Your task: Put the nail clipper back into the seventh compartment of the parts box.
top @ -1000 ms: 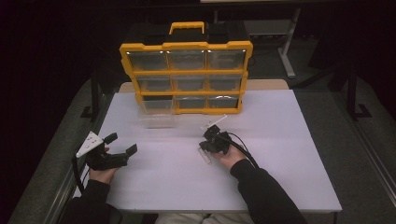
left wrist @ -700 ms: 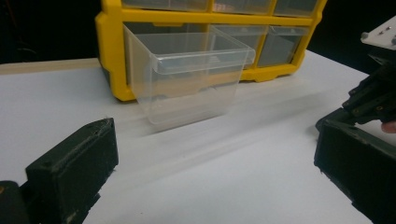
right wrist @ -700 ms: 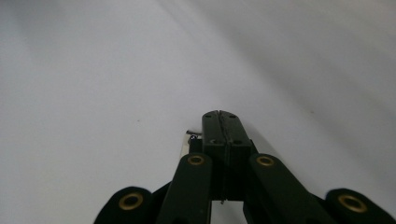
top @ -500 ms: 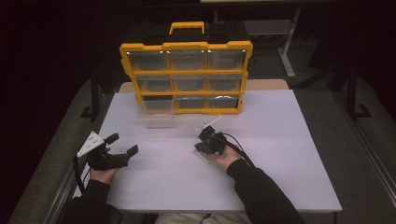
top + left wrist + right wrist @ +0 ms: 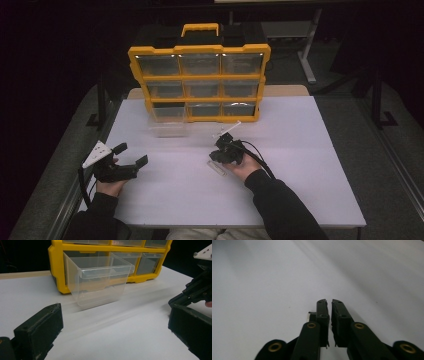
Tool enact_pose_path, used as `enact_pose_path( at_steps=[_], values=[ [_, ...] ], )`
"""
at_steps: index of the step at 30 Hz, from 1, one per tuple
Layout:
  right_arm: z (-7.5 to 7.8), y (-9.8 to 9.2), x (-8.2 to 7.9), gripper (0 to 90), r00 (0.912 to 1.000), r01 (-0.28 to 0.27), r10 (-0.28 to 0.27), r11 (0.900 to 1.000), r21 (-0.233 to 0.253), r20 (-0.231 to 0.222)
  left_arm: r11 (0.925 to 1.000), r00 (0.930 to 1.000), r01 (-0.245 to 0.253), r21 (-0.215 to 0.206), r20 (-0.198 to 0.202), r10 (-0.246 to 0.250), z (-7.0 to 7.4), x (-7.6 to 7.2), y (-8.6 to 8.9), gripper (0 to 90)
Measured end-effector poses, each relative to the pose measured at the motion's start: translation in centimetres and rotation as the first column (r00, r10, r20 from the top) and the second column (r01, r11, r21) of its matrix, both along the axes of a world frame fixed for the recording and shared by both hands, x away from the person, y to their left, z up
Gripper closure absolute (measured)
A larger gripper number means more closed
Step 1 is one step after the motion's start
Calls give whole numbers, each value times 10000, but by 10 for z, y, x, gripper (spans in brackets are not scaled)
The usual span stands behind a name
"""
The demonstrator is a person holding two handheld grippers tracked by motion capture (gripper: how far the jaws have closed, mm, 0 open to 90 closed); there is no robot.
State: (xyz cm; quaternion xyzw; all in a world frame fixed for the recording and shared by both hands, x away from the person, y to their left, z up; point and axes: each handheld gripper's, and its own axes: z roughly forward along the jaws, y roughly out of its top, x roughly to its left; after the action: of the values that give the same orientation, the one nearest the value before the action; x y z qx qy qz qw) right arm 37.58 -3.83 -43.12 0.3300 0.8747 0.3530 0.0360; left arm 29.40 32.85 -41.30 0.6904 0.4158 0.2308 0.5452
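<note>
A yellow organiser (image 5: pixel 200 80) with clear drawers stands upright at the back of the white table (image 5: pixel 300 165). One clear drawer (image 5: pixel 170 122) (image 5: pixel 100 282) is out of it and sits on the table in front of its lower left corner. My left gripper (image 5: pixel 131 154) (image 5: pixel 115 340) rests at the table's left, open and empty, facing that drawer. My right gripper (image 5: pixel 216 156) (image 5: pixel 329 302) points down at the table's middle, its jaws almost together with nothing visible between them. A small clear flat piece (image 5: pixel 217 168) lies on the table just under it.
A cable (image 5: pixel 260 155) trails from the right gripper over the person's right forearm. The left gripper view shows the right gripper (image 5: pixel 200 290) off to its right. A dark floor and table legs surround the table.
The right gripper has drifted a little left and toward the person, tipping down at the table. The left gripper has not moved.
</note>
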Motion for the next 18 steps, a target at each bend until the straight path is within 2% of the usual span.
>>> enact_pose_path(
  at_steps=[7, 12, 16, 18],
  values=[
    [5, -1, -5, 627, 9999, -106, 107, 9998, 197, -19, 10000, 10000, 28, 40, 22, -28, 0, 0, 0, 0],
    [7, -5, -6, 423, 9992, -303, 315, 9984, 486, -233, 10000, 9999, -70, 13, 148, 70, 1, -1, 0, 0],
    [9, -6, -9, 279, 9993, -341, 347, 9983, 481, -108, 10000, 9998, -53, 54, 173, 52, 1, 0, -1, 0],
    [10, -5, -12, 223, 9995, -316, 315, 9990, 304, 54, 10000, 9998, -31, 89, 186, 29, 1, 0, -1, 0]
  ],
)
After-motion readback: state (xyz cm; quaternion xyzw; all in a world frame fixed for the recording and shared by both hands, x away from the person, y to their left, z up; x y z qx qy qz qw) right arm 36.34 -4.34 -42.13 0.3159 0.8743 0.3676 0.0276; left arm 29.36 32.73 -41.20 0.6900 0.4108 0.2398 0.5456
